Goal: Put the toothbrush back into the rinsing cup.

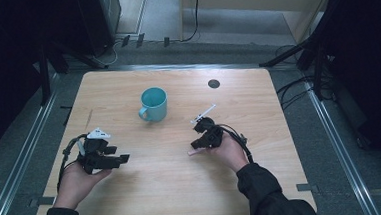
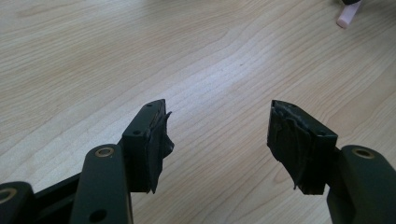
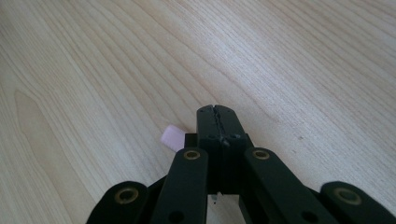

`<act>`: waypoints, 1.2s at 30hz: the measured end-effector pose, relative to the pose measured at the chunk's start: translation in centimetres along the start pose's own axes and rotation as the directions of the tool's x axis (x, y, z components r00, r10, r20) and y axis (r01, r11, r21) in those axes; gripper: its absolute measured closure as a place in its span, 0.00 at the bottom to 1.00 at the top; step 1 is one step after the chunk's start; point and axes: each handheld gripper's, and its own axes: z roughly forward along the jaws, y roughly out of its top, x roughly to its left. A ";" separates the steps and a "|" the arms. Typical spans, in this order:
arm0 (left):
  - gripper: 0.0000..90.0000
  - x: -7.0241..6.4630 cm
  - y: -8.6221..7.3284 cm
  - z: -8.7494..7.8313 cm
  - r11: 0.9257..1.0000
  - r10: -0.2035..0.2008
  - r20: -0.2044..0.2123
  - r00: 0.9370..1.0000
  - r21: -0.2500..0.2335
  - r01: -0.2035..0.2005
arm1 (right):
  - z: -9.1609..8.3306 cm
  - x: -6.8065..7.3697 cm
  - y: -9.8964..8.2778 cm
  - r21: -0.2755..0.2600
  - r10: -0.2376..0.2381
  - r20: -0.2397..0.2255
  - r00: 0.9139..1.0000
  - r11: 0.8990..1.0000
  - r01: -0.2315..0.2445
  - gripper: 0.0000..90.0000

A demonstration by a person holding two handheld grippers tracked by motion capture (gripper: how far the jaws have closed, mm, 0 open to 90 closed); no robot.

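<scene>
Currently the right gripper (image 1: pixel 197 146), toward the right edge of the wooden table (image 1: pixel 174 198), is clamping its jaws together on a pink stick (image 3: pixel 172 137) that is poking out sideways. The left gripper (image 1: pixel 121 159), near the left edge, is holding its jaws wide apart, gripping nothing. A teal mug (image 1: pixel 153 104) is standing mid-table toward the far edge.

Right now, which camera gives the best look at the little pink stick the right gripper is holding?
The high view: the pink stick pokes out below the right gripper, just above the table. The right gripper view shows one pink end beside the shut jaws. The left gripper view catches a pink tip at its top edge.
</scene>
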 end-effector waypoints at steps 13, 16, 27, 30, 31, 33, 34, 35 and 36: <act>0.42 -0.1 0.1 0.1 1.000 0.002 0.004 1.000 0.003 -0.002 | 0.2 0.0 -0.4 0.026 -0.001 0.001 1.000 1.000 0.001 1.00; 0.42 -0.1 0.3 0.3 1.000 0.010 0.009 1.000 0.006 -0.010 | 0.1 -0.1 -0.7 0.020 0.015 -0.007 1.000 1.000 -0.014 1.00; 0.42 -0.3 1.1 0.9 0.999 0.031 0.028 0.999 0.009 -0.031 | -0.6 -0.1 -1.9 0.034 0.027 0.002 1.000 0.999 -0.027 1.00; 0.42 -0.4 1.4 1.0 0.999 0.035 0.032 0.999 0.010 -0.036 | -0.7 -0.1 -2.2 0.037 0.031 0.003 1.000 0.999 -0.031 1.00; 0.42 -0.4 1.4 1.1 0.999 0.038 0.034 0.999 0.008 -0.038 | -0.8 -0.1 -2.3 0.034 0.032 0.001 0.999 0.999 -0.032 1.00; 0.42 -0.5 1.6 1.2 0.999 0.042 0.038 0.998 0.010 -0.043 | -1.0 -0.1 -2.7 0.040 0.035 0.003 0.999 0.999 -0.035 1.00; 0.42 -0.5 1.7 1.3 0.999 0.045 0.041 0.998 0.012 -0.046 | -1.1 -0.1 -2.9 0.039 0.040 0.002 0.999 0.998 -0.040 1.00; 0.42 -0.5 1.8 1.4 0.999 0.051 0.040 0.998 0.014 -0.052 | -1.2 -0.1 -3.0 0.041 0.047 -0.002 0.999 0.998 -0.047 1.00; 0.42 -0.6 1.9 1.5 0.999 0.050 0.043 0.998 0.013 -0.050 | -1.2 -0.2 -3.2 0.041 0.044 -0.004 0.999 0.998 -0.043 1.00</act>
